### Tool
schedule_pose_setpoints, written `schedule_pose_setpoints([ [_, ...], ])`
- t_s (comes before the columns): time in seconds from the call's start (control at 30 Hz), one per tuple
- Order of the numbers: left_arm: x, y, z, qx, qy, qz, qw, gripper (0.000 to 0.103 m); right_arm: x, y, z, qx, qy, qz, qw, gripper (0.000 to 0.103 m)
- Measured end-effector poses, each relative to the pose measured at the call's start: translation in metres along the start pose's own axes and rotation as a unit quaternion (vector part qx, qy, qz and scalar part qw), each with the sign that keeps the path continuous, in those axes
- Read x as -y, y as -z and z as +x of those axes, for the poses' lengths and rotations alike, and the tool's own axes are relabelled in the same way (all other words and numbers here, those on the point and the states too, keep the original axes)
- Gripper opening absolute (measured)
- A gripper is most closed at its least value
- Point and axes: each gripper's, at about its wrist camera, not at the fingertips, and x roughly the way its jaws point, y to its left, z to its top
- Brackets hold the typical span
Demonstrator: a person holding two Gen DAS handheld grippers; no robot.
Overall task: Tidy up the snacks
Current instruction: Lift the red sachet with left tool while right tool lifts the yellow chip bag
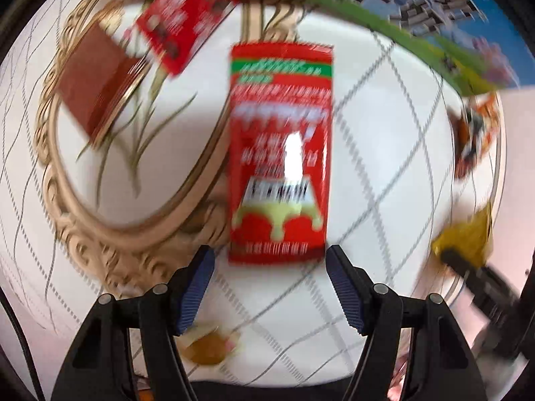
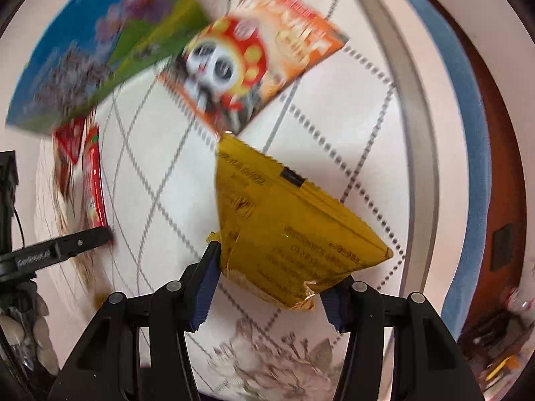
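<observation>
The round white tabletop with grey dashed diamond lines is filling both views. Along the top of the left wrist view the big flat blue-and-green printed box is sweeping from centre to upper right. The gold scrolled oval tray with a painted plant is taking up the left half, with a brown rectangular packet and a small red spotted packet lying over its upper rim.

Dead centre, the tall red foil snack sachet is lying flat, its left edge overlapping the tray rim. The left gripper is hanging just below it with jaws standing apart and nothing between them. It looks to be lining up for this sachet; to do that well, it should be coming down with the sachet's bottom edge centred between the blue pads, closing across the narrow width.

In the right wrist view, the right gripper is pinching the crinkled yellow foil snack bag by its lower corner, centre frame. The orange panda-print packet is lying above it. Everything is motion-blurred, so slower hands would help.
</observation>
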Motion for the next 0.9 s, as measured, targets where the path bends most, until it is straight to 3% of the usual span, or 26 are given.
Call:
schedule_pose_setpoints([
  [0.1,-0.009,0.007,-0.014,0.018,0.029,-0.02,0.9992,0.067,0.002,-0.001,-0.005,0.001,-0.02,0.014,1.0,0.06],
  [0.23,-0.016,-0.01,-0.034,0.053,0.061,-0.041,0.9959,0.067,0.005,-0.009,-0.012,0.015,-0.026,0.029,0.999,0.061],
  [0.47,0.007,-0.062,0.001,0.021,0.024,-0.016,0.9994,0.067,-0.002,-0.02,-0.02,0.017,-0.007,0.015,1.0,0.063],
  [0.53,0.013,-0.065,0.004,0.031,0.011,-0.006,0.9994,0.067,-0.005,-0.017,-0.025,0.015,-0.004,0.009,1.0,0.063],
  [0.6,0.019,-0.063,0.002,0.047,0.002,0.009,0.9989,0.066,-0.005,-0.014,-0.03,0.018,0.003,0.01,1.0,0.063],
  [0.67,0.024,-0.055,-0.001,0.052,0.004,0.022,0.9984,0.055,0.0,-0.011,-0.035,0.027,-0.002,0.021,0.999,0.063],
  [0.77,0.035,-0.016,0.008,0.035,0.013,0.044,0.9984,0.055,0.012,-0.013,-0.035,0.033,0.001,0.044,0.999,0.063],
  [0.9,0.034,0.008,0.021,0.016,0.014,0.053,0.9984,0.055,0.024,-0.021,-0.022,0.037,-0.015,0.086,0.996,0.063],
])
